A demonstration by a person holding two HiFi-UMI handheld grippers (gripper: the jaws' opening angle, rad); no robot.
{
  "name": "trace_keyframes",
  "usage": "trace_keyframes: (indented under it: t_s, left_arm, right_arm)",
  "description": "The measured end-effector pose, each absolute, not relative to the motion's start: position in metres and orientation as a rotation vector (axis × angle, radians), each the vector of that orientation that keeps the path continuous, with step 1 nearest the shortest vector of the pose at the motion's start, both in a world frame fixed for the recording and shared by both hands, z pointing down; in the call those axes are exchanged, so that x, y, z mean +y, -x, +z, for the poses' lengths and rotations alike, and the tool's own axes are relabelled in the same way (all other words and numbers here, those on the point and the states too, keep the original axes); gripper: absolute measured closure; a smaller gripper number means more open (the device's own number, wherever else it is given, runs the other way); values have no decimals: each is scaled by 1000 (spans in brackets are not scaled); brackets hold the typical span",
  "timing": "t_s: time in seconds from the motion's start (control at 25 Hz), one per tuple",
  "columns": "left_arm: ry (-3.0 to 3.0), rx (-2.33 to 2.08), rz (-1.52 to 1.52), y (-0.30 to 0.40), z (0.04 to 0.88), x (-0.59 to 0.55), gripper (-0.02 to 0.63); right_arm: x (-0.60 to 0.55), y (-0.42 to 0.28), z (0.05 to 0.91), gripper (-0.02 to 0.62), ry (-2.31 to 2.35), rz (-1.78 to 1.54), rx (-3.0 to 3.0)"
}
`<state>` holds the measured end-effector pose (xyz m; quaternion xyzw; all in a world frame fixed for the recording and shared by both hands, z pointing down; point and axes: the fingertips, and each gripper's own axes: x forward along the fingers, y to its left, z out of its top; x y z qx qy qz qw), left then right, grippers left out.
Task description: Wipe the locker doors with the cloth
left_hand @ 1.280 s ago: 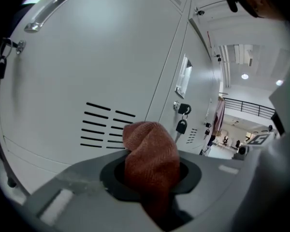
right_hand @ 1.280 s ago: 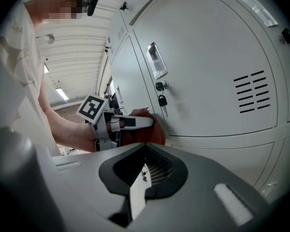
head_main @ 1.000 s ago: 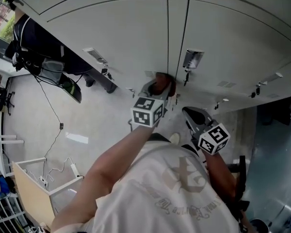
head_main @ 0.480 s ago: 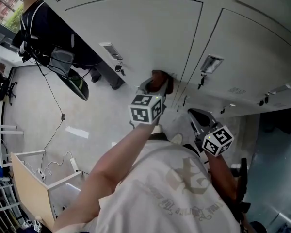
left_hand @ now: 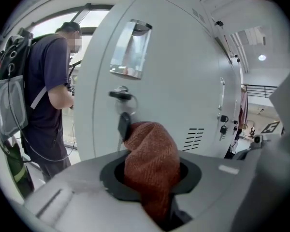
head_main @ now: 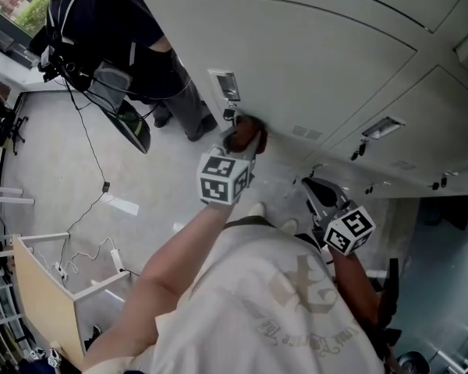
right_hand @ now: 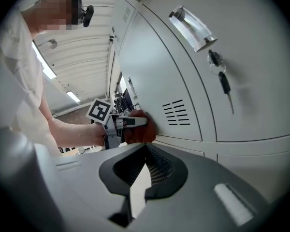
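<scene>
While you press the cloth [left_hand: 152, 161] to the locker door [left_hand: 183, 76], it sits low on that door, bunched into a rust-red wad just under the lock [left_hand: 120, 94]. The key [left_hand: 124, 124] hangs from the lock at the cloth's upper left edge; the two seem to touch, though the left gripper view does not settle it. To the cloth's right on the same door are the vent slots [left_hand: 195, 139], and above the lock is the metal handle recess [left_hand: 130, 48].

Your left gripper [head_main: 244, 140] has its jaws clamped on the cloth — the fabric fills the space between them and bulges out past the tips. From the head view, your left arm reaches forward with the marker cube [head_main: 222, 179] facing up, and the cloth meets the door beside the lock.

Your right gripper [right_hand: 144, 175] hangs lower and to the right, off the lockers, holding nothing. Its jaws stand only a narrow gap apart — a pale sliver shows between the pads. Its camera looks along the row of doors towards your left gripper and the cloth.

Beyond the door's left edge, a person [head_main: 117, 29] in dark clothes with a backpack stands on the pale floor [head_main: 54, 170], close to the lockers.
</scene>
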<state>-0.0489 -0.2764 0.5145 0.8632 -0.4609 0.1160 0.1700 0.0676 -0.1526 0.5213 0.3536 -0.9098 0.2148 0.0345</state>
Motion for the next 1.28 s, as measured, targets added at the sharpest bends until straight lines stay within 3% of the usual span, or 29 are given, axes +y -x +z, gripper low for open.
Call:
trace_keyframes:
  t_s: [0.56, 1.08, 1.28]
  left_arm:
    - [-2476, -1382, 433, 136, 532, -298, 509]
    - [-2612, -1403, 698, 158, 501, -305, 508]
    - [-2666, -1357, 652, 150, 491, -301, 508]
  right_arm:
    - [-164, -18, 528, 588, -1109, 656, -2750]
    - [-175, -14, 531, 588, -1175, 690, -2711]
    - [-175, -18, 531, 588, -1203, 698, -2698]
